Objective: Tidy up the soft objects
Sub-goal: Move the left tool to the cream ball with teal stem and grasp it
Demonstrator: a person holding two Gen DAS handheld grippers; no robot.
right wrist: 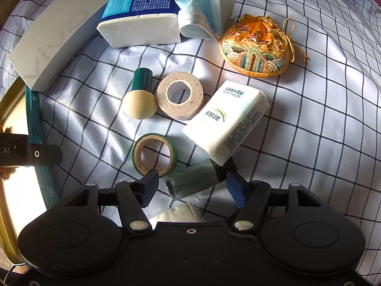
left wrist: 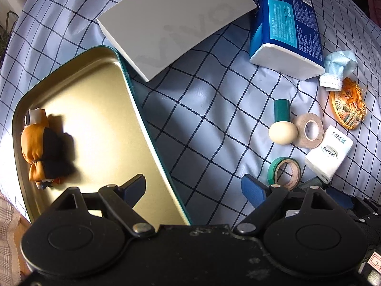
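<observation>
The left gripper (left wrist: 194, 189) hangs with its jaws spread wide and nothing between them; one finger is over the gold tin tray (left wrist: 100, 90), the other over the checked cloth (left wrist: 202, 109). In the tray, at its far left side, lies an orange and black cloth pouch (left wrist: 41, 146); it is alone there.

The right gripper (right wrist: 193, 189) is also wide open and grips nothing; between its two blue pads (right wrist: 150, 187) lies a dark green roll (right wrist: 193, 181) on the cloth, but the pads stand apart from it; a white soft thing (right wrist: 178, 214) shows just under the gripper body, and what it is I cannot tell.

Just beyond the roll a green tape ring (right wrist: 153, 157) lies on the left and a small white tissue pack (right wrist: 226, 124) on the right; the pack touches the roll's far end. Farther away a beige tape roll (right wrist: 179, 95) touches a round cream sponge with green handle (right wrist: 140, 95). At the far side lie a white vivo box (right wrist: 57, 33), a blue Tempo tissue pack (right wrist: 140, 12), a crumpled blue face mask (right wrist: 204, 12) and an embroidered yellow pouch (right wrist: 257, 47); the mask touches the tissue pack and the pouch.
</observation>
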